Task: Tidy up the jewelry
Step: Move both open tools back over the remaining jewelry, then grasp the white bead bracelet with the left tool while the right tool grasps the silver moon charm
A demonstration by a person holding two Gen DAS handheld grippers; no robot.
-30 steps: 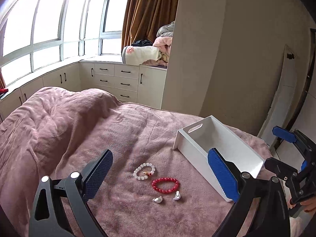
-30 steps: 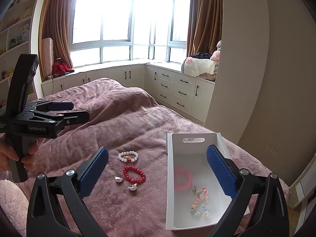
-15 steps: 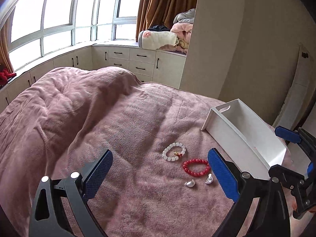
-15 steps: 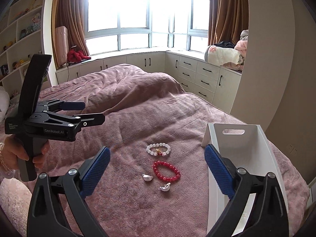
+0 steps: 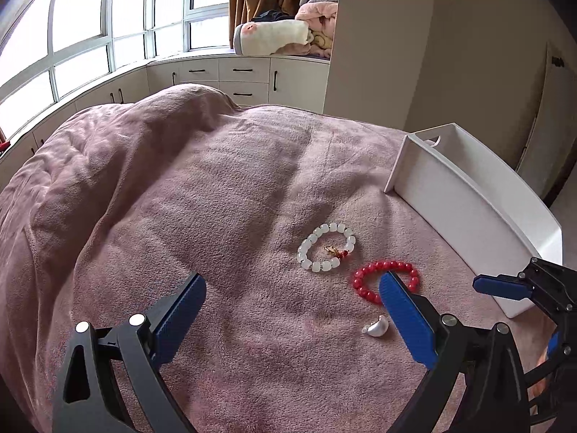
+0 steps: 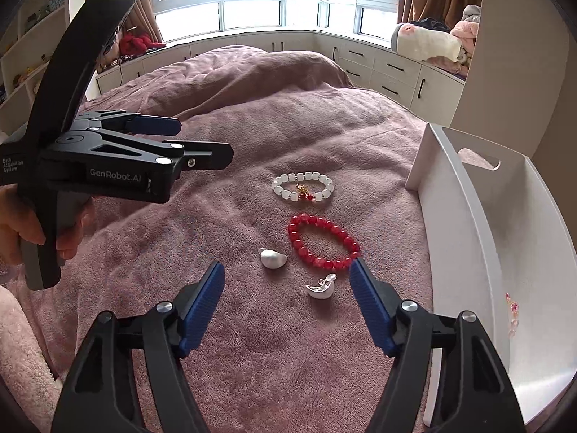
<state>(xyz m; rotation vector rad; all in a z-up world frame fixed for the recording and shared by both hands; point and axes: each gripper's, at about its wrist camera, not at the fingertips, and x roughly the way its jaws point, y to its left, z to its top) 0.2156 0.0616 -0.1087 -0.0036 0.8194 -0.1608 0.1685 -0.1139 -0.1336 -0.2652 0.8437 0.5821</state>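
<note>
On the pink bedspread lie a white bead bracelet (image 6: 302, 187) (image 5: 326, 248), a red bead bracelet (image 6: 322, 240) (image 5: 371, 278), a white pearl-like pendant (image 6: 273, 258) (image 5: 377, 327) and a silver pendant (image 6: 322, 288). The white tray (image 6: 465, 238) (image 5: 465, 195) stands to their right and holds some pink jewelry (image 6: 512, 308). My right gripper (image 6: 288, 299) is open and empty, low over the two pendants. My left gripper (image 5: 292, 317) is open and empty, left of the jewelry; it also shows in the right wrist view (image 6: 202, 140).
The bedspread (image 5: 180, 198) rises in folds toward the far side. White drawers (image 6: 393, 68) with folded blankets (image 5: 288, 36) run under the windows. A beige wall column (image 5: 378, 36) stands beyond the tray.
Both grippers have moved forward and down toward the loose jewelry. The right gripper has swung left from over the tray to over the pendants. Both stay open.
</note>
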